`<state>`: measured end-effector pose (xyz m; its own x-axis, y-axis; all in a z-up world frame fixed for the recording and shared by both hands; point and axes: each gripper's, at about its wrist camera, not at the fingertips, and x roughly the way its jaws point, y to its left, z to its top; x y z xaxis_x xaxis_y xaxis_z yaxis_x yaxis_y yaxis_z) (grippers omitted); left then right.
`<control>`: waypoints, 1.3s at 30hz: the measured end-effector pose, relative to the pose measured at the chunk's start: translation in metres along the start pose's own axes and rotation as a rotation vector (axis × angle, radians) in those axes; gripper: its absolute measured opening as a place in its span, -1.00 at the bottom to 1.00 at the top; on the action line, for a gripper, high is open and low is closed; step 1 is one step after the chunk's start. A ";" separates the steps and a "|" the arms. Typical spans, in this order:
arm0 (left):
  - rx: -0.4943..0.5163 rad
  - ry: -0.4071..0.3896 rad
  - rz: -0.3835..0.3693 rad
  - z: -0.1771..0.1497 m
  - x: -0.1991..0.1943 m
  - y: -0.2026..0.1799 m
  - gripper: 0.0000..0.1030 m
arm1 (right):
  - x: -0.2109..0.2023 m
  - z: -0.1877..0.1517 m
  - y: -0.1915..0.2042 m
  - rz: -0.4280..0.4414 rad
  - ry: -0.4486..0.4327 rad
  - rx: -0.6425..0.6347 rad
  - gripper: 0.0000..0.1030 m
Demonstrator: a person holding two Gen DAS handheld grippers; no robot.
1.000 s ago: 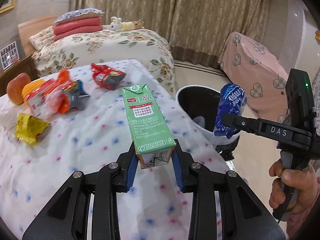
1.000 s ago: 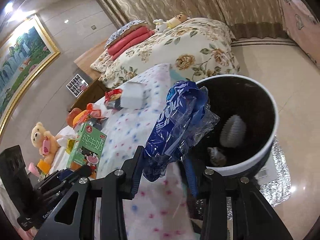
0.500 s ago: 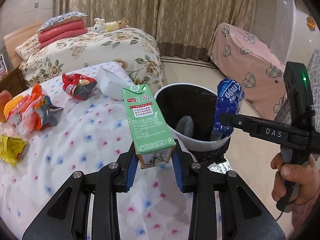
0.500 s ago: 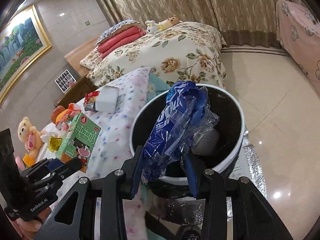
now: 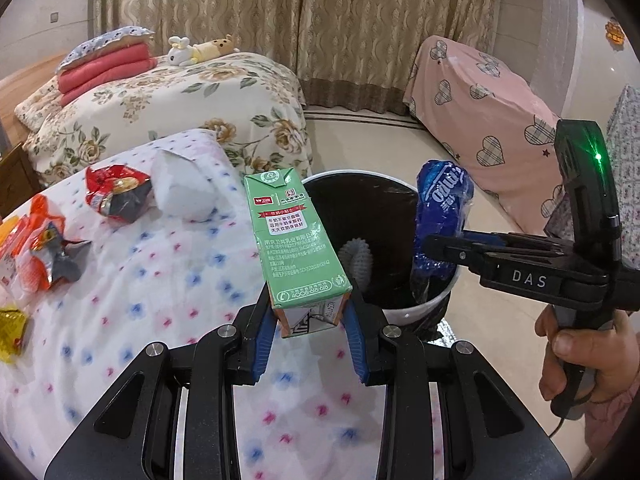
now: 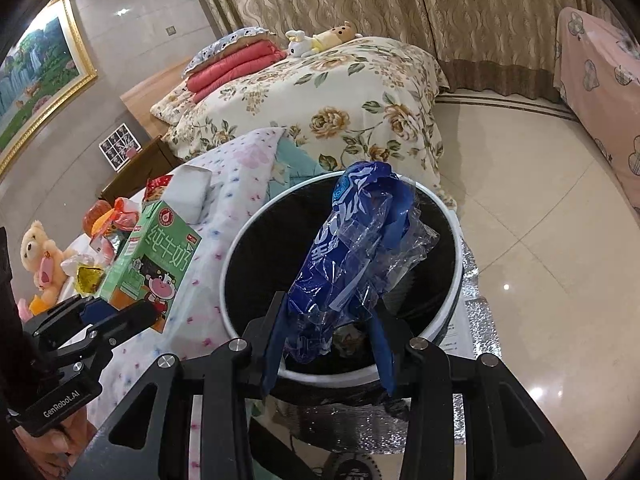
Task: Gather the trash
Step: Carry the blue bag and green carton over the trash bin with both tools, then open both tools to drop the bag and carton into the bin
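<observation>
In the left wrist view, going L to R: a gold wrapper (image 5: 10, 334) and a red snack bag (image 5: 116, 194) are lying at left on the dotted tablecloth (image 5: 160, 280), while at centre the left gripper (image 5: 310, 334) is clamping the base of a green milk carton (image 5: 296, 240), w/ "4008-618-618" readable near its bottom edge. The white-rimmed bin (image 5: 436, 298) is sitting just right of the carton. Right of frame, the right gripper (image 5: 430, 246), marked "DAS", is pinching a blue plastic wrapper (image 5: 440, 220) over the bin; in the right wrist view the carton (image 6: 154, 264) is showing "纯牛奶" & a cow, and the left tool reads "GenRobot.AI".
</observation>
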<state>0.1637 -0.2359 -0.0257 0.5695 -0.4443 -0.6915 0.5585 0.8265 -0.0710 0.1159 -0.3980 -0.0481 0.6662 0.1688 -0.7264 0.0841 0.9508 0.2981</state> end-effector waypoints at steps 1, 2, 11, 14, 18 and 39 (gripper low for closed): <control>0.000 0.003 -0.004 0.002 0.002 -0.001 -0.41 | 0.001 0.001 -0.001 -0.003 0.001 -0.001 -0.23; 0.001 0.006 -0.008 0.004 0.005 -0.001 -0.41 | 0.001 0.002 -0.002 -0.007 0.003 -0.004 -0.23; 0.007 0.024 -0.027 0.017 0.020 -0.006 -0.41 | 0.009 0.008 -0.009 -0.003 0.027 -0.003 -0.23; 0.011 0.029 -0.028 0.019 0.024 -0.009 -0.41 | 0.011 0.010 -0.010 -0.001 0.036 -0.004 -0.23; 0.007 0.039 -0.033 0.022 0.028 -0.012 -0.41 | 0.016 0.012 -0.011 0.000 0.049 -0.003 -0.23; 0.004 0.050 -0.028 0.029 0.040 -0.010 -0.41 | 0.019 0.017 -0.016 -0.003 0.074 0.001 -0.16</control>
<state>0.1987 -0.2716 -0.0320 0.5226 -0.4496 -0.7244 0.5763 0.8125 -0.0885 0.1396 -0.4142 -0.0565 0.6097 0.1850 -0.7708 0.0864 0.9511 0.2966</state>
